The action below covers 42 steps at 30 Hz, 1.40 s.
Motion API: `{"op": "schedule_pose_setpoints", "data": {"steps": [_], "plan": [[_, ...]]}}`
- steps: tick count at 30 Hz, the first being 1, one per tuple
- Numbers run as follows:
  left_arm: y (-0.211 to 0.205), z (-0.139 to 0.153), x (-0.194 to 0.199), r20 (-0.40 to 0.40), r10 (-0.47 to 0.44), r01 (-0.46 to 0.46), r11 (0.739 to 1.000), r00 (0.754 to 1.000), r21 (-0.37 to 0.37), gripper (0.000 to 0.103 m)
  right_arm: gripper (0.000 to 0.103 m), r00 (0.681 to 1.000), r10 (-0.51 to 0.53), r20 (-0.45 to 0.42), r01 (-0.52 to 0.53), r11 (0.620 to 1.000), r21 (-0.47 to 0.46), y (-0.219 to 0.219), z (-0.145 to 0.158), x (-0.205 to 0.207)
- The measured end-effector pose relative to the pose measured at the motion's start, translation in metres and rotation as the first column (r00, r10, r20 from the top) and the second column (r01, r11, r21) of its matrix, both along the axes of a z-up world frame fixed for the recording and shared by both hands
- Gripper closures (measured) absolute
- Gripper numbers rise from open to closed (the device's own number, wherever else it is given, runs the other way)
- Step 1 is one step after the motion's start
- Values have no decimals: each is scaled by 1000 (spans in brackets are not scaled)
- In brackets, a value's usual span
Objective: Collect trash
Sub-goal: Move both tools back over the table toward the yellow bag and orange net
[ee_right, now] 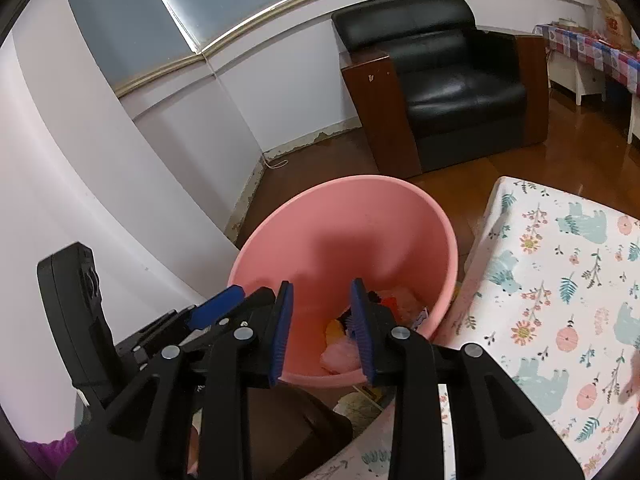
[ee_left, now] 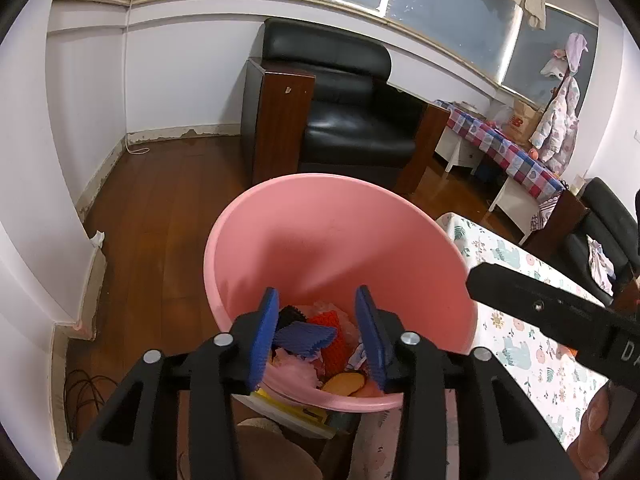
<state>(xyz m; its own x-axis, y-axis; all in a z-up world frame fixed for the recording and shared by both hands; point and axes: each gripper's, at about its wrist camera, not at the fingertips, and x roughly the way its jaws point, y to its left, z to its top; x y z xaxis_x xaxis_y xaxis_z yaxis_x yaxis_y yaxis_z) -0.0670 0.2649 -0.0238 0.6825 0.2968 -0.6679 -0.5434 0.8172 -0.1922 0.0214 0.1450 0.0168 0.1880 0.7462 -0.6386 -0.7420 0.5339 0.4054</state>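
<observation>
A pink bucket (ee_left: 340, 240) was seen standing just beside the corner of a table (ee_left: 532, 344) covered by a cloth printed with bears and flowers. Inside the bucket, at its bottom, the trash (ee_left: 316, 340) was piled: a blue ridged piece, an orange-red ridged piece, a black scrap, pale pink crumpled bits and a yellow-orange round slice. The upper walls of the bucket were left bare.

The left hand-held gripper (ee_left: 318, 334) was held over the near rim, its blue pads spread apart with nothing pinched between them. The right hand-held gripper (ee_right: 322, 330) was likewise held above the bucket's rim, its pads parted and nothing gripped.

Behind the bucket, a black armchair (ee_left: 352, 108) with wooden sides was set on a wooden floor (ee_left: 160, 208) against a white wall.
</observation>
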Motion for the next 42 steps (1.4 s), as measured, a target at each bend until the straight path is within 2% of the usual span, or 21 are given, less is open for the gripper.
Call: {"op": "schedule_pose_setpoints", "data": {"steps": [10, 20, 31, 42], "plan": [[-16, 11, -6, 10, -24, 24, 1000, 1000, 13, 59, 73, 995, -31, 96, 31, 1000, -2, -31, 10, -18], [-44, 25, -4, 40, -91, 90, 996, 995, 21, 58, 73, 979, -83, 188, 87, 996, -16, -77, 19, -35], [-87, 26, 15, 43, -201, 200, 979, 979, 27, 58, 73, 959, -212, 190, 230, 970, -78, -142, -3, -34], [-134, 19, 36, 9, -321, 320, 946, 947, 60, 58, 73, 912, -364, 189, 385, 918, -96, -207, -19, -22]]}}
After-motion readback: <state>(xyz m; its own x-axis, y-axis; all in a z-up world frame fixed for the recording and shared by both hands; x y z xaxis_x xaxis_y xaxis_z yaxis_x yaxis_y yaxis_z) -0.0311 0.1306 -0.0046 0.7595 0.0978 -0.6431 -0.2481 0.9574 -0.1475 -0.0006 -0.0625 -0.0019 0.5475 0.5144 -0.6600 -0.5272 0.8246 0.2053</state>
